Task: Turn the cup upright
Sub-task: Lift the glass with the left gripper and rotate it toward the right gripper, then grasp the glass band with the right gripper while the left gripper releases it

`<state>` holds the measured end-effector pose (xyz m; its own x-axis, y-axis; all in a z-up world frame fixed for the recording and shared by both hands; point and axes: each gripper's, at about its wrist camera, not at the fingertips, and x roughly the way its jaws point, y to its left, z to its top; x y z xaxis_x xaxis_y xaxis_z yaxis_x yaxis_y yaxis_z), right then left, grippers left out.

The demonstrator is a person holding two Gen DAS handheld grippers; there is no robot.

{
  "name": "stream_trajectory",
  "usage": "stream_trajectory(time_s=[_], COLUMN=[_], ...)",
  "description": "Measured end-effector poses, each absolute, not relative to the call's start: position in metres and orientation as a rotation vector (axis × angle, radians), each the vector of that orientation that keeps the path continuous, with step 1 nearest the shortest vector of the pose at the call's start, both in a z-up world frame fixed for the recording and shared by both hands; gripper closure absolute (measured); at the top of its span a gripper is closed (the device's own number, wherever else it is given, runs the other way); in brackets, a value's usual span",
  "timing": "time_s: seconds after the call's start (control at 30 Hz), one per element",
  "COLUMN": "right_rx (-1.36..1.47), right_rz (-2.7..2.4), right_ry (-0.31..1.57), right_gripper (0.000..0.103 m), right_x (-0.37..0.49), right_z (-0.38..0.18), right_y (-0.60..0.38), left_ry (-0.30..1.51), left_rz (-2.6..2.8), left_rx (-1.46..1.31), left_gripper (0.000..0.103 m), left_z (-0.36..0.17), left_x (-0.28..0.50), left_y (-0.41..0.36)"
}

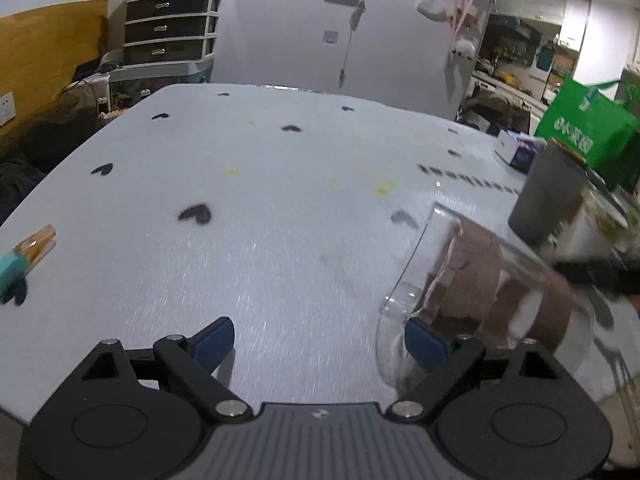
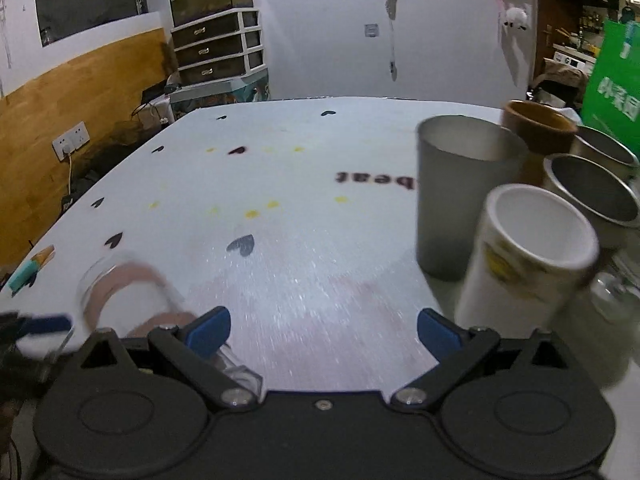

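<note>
At the far left edge of the white, heart-printed surface [image 1: 280, 208] lies a small teal and amber marker [image 1: 24, 254], well away from the work. The left tongs [image 1: 320, 340] stand wide apart over bare cloth, holding nothing. Just right of them the clear cup [image 1: 480, 292] lies on its side, a thin see-through plastic tumbler with brown bands, blurred, its rim touching or just beside the left tongs' right fingertip [image 1: 424, 344]; I cannot tell which. The right tongs [image 2: 324, 334] are also spread and empty, the clear cup near their left fingertip. So the flip looks barely begun: gripping and righting remain. Further right stand a matte grey tumbler [image 2: 456, 200], a white paper cup [image 2: 524, 256], a brown bowl [image 2: 536, 124] and steel cups [image 2: 596, 196], all upright.
</note>
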<state>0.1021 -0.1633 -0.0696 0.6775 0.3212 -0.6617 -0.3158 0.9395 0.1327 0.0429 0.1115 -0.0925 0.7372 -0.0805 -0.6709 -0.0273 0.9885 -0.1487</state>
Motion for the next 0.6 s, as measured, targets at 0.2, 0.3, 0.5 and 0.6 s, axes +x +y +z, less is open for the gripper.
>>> stream_trajectory(time_s=[0.2, 0.3, 0.5, 0.6], right_rx=[0.006, 0.008, 0.032, 0.030], right_rz=[0.383, 0.398, 0.546, 0.640], right_ry=[0.766, 0.748, 0.805, 0.915], right_gripper=[0.002, 0.002, 0.002, 0.002], right_x=[0.080, 0.079, 0.110, 0.138], right_z=[-0.067, -0.058, -0.033, -0.030], right_y=[-0.175, -0.175, -0.150, -0.125], left_ry=[0.720, 0.713, 0.691, 0.686], left_rz=[-0.048, -0.059, -0.056, -0.052], left_rx=[-0.197, -0.215, -0.224, -0.235], left_gripper=[0.011, 0.011, 0.011, 0.011], left_z=[-0.091, -0.092, -0.093, -0.094], left_x=[0.064, 0.062, 0.048, 0.042], left_y=[0.105, 0.105, 0.110, 0.116])
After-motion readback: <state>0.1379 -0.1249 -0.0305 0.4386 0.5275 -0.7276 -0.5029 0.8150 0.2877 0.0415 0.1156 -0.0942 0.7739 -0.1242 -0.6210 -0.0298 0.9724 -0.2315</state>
